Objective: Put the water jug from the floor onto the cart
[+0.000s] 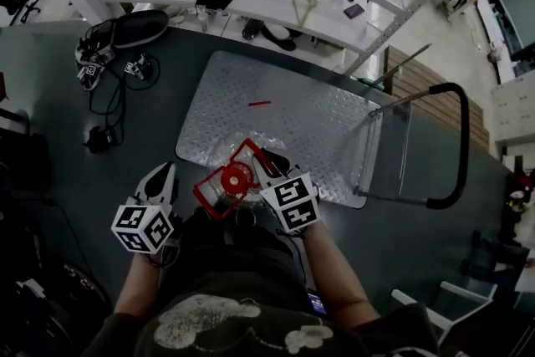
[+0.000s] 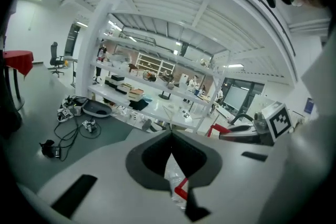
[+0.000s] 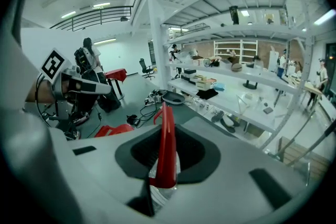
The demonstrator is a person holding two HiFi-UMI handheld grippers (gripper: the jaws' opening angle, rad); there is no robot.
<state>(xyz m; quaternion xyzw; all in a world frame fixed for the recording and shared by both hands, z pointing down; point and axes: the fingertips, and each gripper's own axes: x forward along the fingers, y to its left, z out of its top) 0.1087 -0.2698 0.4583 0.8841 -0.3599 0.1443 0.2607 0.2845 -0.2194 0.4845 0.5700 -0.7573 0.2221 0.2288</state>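
Observation:
The water jug (image 1: 236,180) is clear, with a red cap and a red carrying handle, and hangs between my two grippers over the near edge of the cart's metal platform (image 1: 318,125). My right gripper (image 1: 266,167) is shut on the red handle (image 3: 167,149), which stands upright between its jaws (image 3: 165,136). My left gripper (image 1: 165,175) sits just left of the jug. In its own view the jaws (image 2: 170,139) are shut, with crinkled clear plastic and a red piece of the jug (image 2: 176,178) pinched between them. The jug's lower body is hidden behind the grippers.
The cart's black push handle (image 1: 460,146) rises at the right. A small red item (image 1: 259,104) lies on the platform. Cables and small devices (image 1: 109,71) lie on the floor at the left. White shelving (image 1: 276,4) stands beyond the cart. A person (image 3: 89,57) stands far off.

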